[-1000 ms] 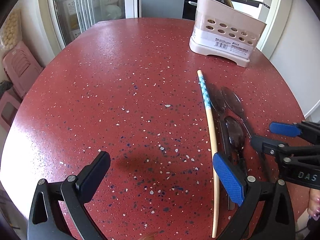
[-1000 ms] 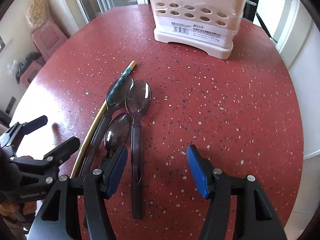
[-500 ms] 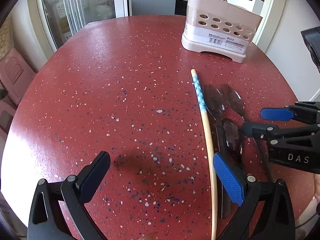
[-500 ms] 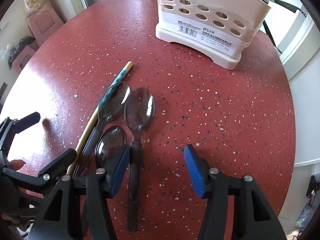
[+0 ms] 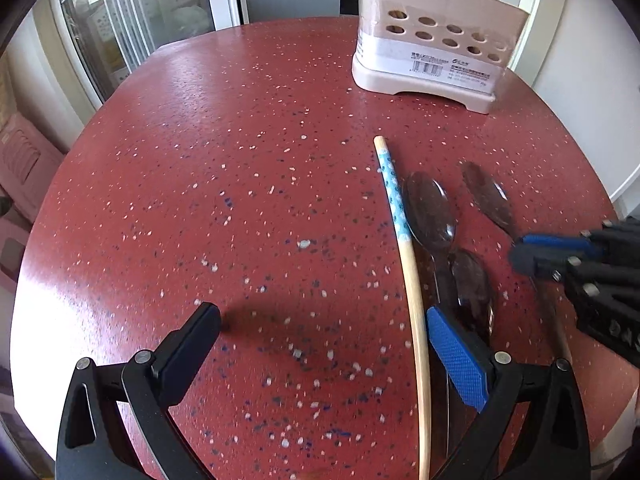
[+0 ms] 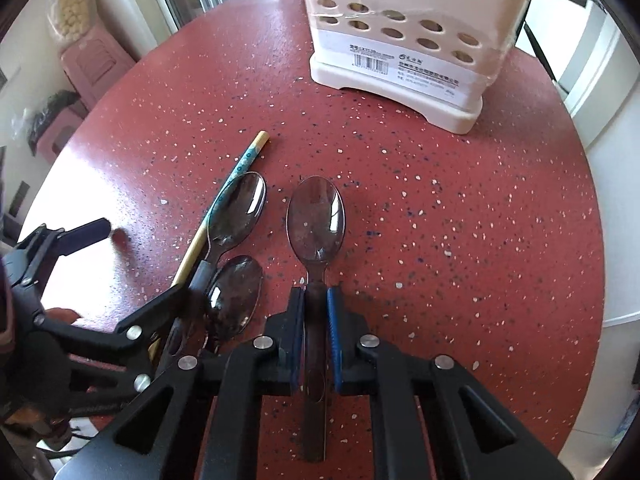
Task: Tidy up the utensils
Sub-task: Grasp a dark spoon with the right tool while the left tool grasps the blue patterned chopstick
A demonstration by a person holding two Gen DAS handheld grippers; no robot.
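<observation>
Three dark translucent spoons and a chopstick (image 5: 404, 248) with a blue patterned end lie on the red speckled table (image 5: 240, 200). My right gripper (image 6: 315, 316) is shut on the handle of the rightmost spoon (image 6: 316, 220), which still rests on the table. It also shows in the left wrist view (image 5: 532, 252). Two more spoons (image 6: 240, 208) (image 6: 234, 296) lie to its left beside the chopstick (image 6: 224, 200). My left gripper (image 5: 320, 340) is open and empty, low over the table, its right finger by the chopstick and spoons.
A beige perforated utensil holder (image 6: 408, 40) stands at the table's far side, with utensils in it; it also shows in the left wrist view (image 5: 436, 48). Pink stools (image 6: 92, 64) stand on the floor to the left. The table edge curves close on the right.
My right gripper has moved forward and closed on the rightmost spoon's handle; it was open before. That spoon has shifted a little away from the others. My left gripper stays open.
</observation>
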